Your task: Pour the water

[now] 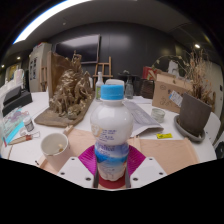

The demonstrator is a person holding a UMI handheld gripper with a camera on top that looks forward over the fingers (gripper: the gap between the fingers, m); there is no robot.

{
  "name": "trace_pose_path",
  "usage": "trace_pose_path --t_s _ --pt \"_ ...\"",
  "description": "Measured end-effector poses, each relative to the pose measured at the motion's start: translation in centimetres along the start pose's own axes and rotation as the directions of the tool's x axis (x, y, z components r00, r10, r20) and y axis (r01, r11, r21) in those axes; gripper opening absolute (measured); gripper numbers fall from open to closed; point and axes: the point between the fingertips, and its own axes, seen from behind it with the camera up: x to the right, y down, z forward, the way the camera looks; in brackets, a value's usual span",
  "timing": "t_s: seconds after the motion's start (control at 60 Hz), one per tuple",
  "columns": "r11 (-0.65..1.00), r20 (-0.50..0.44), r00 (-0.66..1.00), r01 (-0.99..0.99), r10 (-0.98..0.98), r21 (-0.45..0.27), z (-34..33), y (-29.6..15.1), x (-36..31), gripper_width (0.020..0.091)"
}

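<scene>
Bottle (109,128) stood upright between gripper (111,169) fingers, blue cap on, pale label, looked full. Pink pads (92,163) pressed both sides at lower body: pinched. Judged heavy, smooth plastic, slippery, squeezable; grip mid-body firmly. Small cup (54,145) on table (170,152), just left. Brown sculpture (70,92) beyond.

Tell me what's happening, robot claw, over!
Claw shut on bottle, blue cap still on. Bottle upright, no pouring yet. Cup waits on the table, left of the bottle. Nothing between them.
</scene>
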Motion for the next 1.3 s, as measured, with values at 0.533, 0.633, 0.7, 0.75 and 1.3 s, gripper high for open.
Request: trace_pose_path --t_s 0.533,0.633,0.7,0.75,1.3 --pt "0.989 -0.105 0.988 -0.119 0.11 -0.085 -7.0 -0.3 0.5 0.0856" --pt "0.979 -0.146 0.979 -0.159 0.141 -0.126 -13.1 -1.0 -1.2 0.0856" --pt "0.973 -0.165 0.974 -0.179 0.155 -0.143 -17.5 -1.4 -2.8 0.0855" --pt "0.971 -0.18 0.971 -0.183 0.155 -0.153 -20.7 -1.5 -4.1 0.0856" --pt "0.983 -0.207 0.977 -0.088 0.053 -0.162 -33.5 -1.5 -11.1 0.0859"
